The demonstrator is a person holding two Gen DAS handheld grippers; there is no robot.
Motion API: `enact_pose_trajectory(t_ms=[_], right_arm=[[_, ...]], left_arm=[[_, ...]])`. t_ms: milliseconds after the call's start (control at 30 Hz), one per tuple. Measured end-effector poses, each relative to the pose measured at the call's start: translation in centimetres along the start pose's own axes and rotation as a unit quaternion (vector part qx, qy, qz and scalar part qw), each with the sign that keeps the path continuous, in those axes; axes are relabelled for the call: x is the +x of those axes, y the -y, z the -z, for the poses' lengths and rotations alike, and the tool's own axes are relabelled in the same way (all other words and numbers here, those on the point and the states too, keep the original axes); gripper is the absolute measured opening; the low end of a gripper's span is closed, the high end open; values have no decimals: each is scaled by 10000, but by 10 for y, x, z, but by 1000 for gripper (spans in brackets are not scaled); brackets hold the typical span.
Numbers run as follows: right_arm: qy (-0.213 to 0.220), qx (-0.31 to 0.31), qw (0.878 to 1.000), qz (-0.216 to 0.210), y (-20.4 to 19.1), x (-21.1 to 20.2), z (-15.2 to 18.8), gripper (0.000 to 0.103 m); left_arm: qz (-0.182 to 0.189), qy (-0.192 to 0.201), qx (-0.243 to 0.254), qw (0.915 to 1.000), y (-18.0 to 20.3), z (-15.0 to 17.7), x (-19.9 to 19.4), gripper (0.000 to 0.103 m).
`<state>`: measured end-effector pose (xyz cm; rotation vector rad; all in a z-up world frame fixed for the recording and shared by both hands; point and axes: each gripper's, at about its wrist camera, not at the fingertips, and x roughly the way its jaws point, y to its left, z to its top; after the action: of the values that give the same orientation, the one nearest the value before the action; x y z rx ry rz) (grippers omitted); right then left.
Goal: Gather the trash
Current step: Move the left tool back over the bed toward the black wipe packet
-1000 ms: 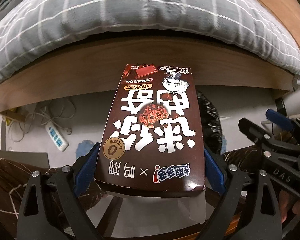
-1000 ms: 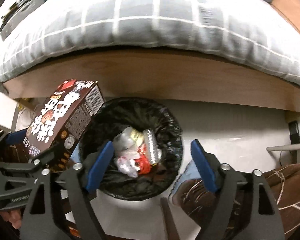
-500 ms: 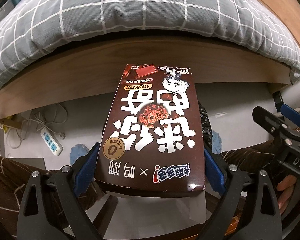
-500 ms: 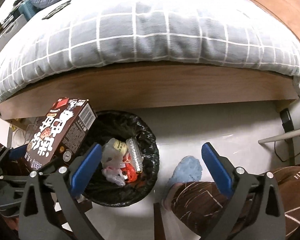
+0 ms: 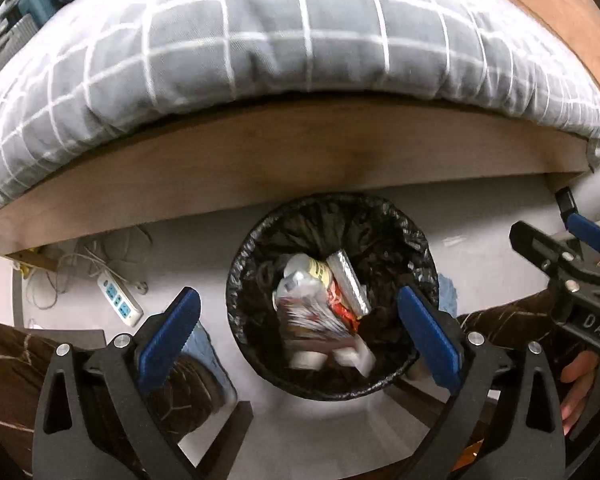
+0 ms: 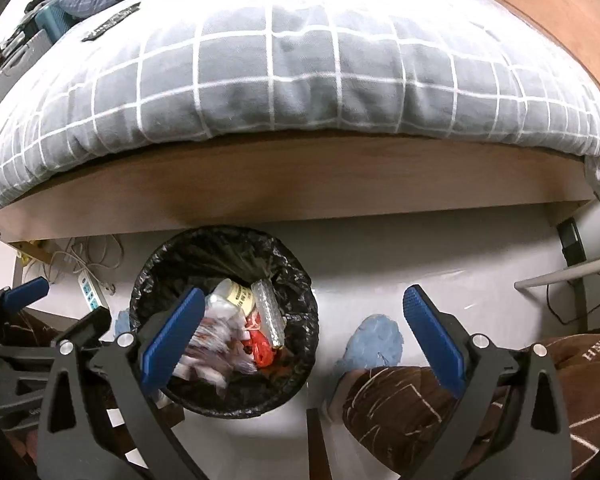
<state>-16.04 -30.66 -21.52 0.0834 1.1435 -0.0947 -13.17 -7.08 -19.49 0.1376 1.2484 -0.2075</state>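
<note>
A round bin with a black liner point(image 5: 404, 224) stands on the floor by the bed; it also shows in the right wrist view point(image 6: 168, 256). The brown snack box point(image 5: 316, 324) lies blurred inside it on top of bottles and wrappers point(image 6: 260, 320). My left gripper point(image 5: 298, 330) is open and empty right above the bin. My right gripper point(image 6: 300, 334) is open and empty, above the floor just right of the bin.
A wooden bed frame point(image 5: 300, 160) with a grey checked duvet point(image 6: 300, 64) runs behind the bin. A power strip with cables point(image 5: 120, 300) lies on the floor to the left. Blue slippers point(image 6: 376, 344) and brown-trousered legs point(image 6: 460, 412) are below.
My left gripper opened and let go of the brown snack box, which dropped into the bin. My right gripper drew back to the right and up.
</note>
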Motion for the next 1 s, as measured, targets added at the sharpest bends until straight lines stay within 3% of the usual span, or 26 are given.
enact_pose_trajectory(t_ms=[500, 667, 1000], right_arm=[[950, -460, 9942, -219, -37, -59, -45, 95], [1247, -570, 9901, -290, -46, -75, -75, 95], [1730, -585, 9826, -325, -50, -93, -142, 95]], left_arm=[[-42, 1045, -547, 9930, -61, -41, -72, 97], [-140, 1379, -596, 9886, -75, -69, -95, 97], [-240, 1661, -567, 9842, -91, -135, -107, 97]])
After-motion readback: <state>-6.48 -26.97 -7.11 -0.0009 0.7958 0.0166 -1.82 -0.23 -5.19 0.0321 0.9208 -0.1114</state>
